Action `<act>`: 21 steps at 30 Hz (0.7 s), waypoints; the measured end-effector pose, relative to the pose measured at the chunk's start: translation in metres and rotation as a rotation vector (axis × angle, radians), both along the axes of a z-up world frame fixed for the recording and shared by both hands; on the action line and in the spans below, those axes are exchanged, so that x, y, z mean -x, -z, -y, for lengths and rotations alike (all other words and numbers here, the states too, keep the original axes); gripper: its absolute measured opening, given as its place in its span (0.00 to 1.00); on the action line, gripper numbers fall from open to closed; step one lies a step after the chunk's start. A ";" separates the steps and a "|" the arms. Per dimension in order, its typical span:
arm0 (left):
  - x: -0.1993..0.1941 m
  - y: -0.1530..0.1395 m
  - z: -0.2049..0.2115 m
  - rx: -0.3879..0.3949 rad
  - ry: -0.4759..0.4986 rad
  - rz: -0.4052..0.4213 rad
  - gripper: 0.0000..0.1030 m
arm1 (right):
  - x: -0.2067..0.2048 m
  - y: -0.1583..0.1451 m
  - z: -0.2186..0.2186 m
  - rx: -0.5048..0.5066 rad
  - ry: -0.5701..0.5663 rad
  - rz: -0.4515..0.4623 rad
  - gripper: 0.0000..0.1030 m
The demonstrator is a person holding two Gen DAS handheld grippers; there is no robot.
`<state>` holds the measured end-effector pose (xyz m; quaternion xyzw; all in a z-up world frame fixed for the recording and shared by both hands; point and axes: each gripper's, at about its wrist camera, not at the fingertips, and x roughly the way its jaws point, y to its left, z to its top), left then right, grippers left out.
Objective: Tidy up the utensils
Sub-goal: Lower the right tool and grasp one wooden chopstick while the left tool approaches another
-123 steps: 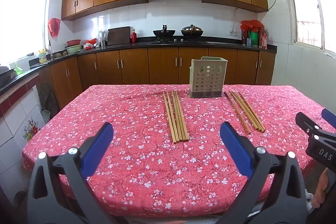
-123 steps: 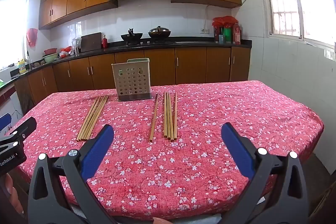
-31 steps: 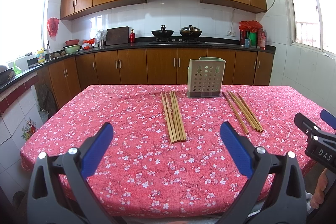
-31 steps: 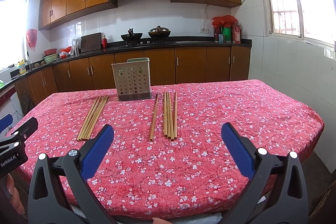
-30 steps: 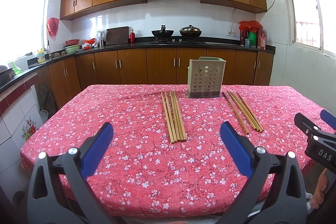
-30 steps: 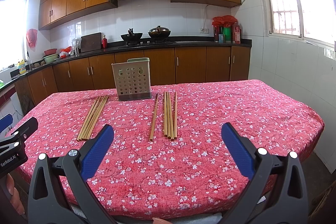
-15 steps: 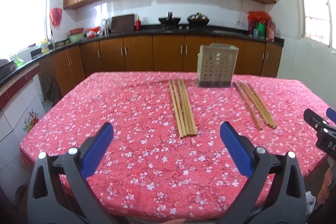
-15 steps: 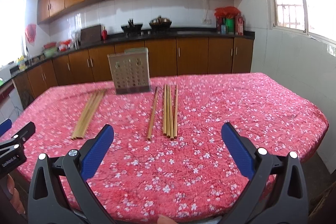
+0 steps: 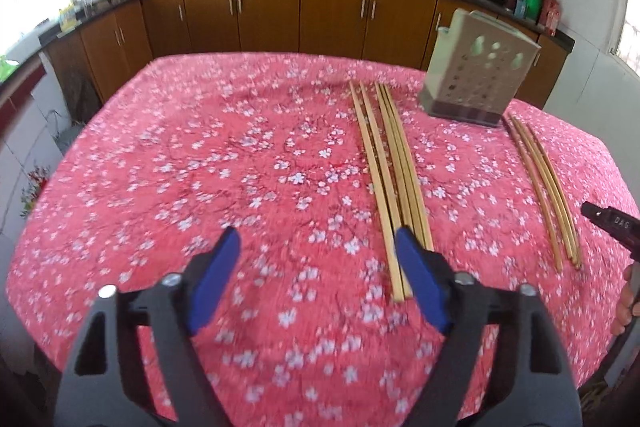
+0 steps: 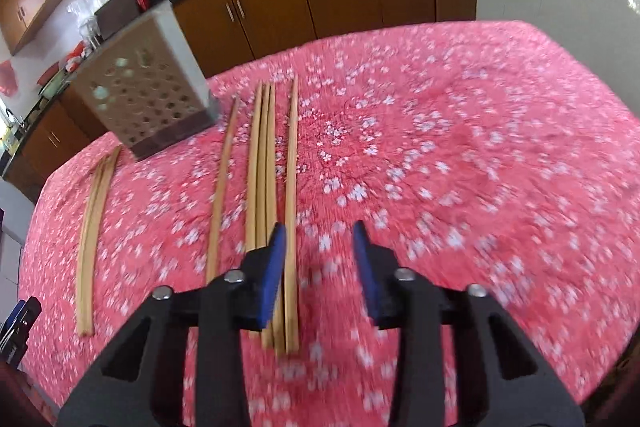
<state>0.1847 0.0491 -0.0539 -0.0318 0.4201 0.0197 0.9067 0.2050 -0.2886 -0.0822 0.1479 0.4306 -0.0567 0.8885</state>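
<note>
I read both wrist views as follows:

Left tool [image 9: 318, 267]: the blue pads stand wide apart with nothing between them. It hovers over the near part of the desk [image 9: 200, 155], which carries a red cloth with white blossoms. Its right pad [image 9: 420, 283] sits just beside the near ends of the left bundle of chopsticks [image 9: 394, 167]; I cannot tell whether it touches them.

Right tool [image 10: 320, 259]: the gap between the pads is narrower than on the left tool, though clearly present, and nothing is held. Its left pad [image 10: 272, 275] lies over the near ends of the right bundle of chopsticks [image 10: 264, 171]; one stick of that group [image 10: 293, 195] runs just inside that pad, within the gap. Contact cannot be confirmed, as the frame is blurred.

Position of the task items:
- The perforated utensil holder [image 9: 476, 67] stands at the far side of the desk, between the two bundles. In the right view the holder [image 10: 148, 95] appears at upper left.
- The left bundle lies left of the holder, sticks parallel and close together, running from far to near.
- The right bundle [image 9: 544, 183] lies right of the holder. One stick [image 10: 222, 187] lies slightly apart on the holder side.
- In the right view the left bundle [image 10: 92, 227] appears near the left desk edge.

The tip of the right tool [image 9: 612, 227] shows at the right border of the left view
</note>
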 end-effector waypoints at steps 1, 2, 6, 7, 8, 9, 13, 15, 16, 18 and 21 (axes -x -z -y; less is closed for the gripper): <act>-0.005 0.002 -0.001 0.007 0.004 -0.011 0.70 | -0.003 0.001 -0.002 0.003 -0.011 -0.001 0.27; -0.011 0.004 0.000 0.012 0.010 -0.019 0.68 | -0.004 0.001 -0.004 0.012 -0.023 -0.003 0.27; -0.031 0.008 0.004 0.016 0.039 -0.039 0.61 | -0.013 0.007 -0.012 0.044 -0.073 -0.027 0.23; -0.036 0.010 0.005 0.020 0.045 -0.046 0.60 | -0.011 0.008 -0.015 0.061 -0.084 -0.025 0.21; -0.039 0.012 0.006 0.029 0.052 -0.050 0.56 | -0.010 0.008 -0.017 0.098 -0.087 -0.022 0.19; -0.042 0.013 0.006 0.038 0.058 -0.056 0.52 | -0.009 0.007 -0.017 0.126 -0.091 -0.021 0.12; -0.054 0.020 0.004 0.086 0.072 -0.087 0.40 | -0.006 0.003 -0.007 0.122 -0.072 -0.018 0.08; -0.058 0.023 0.004 0.117 0.087 -0.099 0.34 | -0.006 0.003 -0.006 0.125 -0.072 -0.011 0.08; -0.059 0.023 0.005 0.124 0.094 -0.101 0.34 | -0.005 0.003 -0.007 0.133 -0.074 -0.009 0.08; -0.061 0.025 0.008 0.126 0.100 -0.099 0.33 | -0.002 0.001 -0.009 0.160 -0.080 -0.002 0.08; -0.063 0.024 0.009 0.161 0.113 -0.095 0.31 | -0.004 0.002 -0.009 0.168 -0.081 0.004 0.08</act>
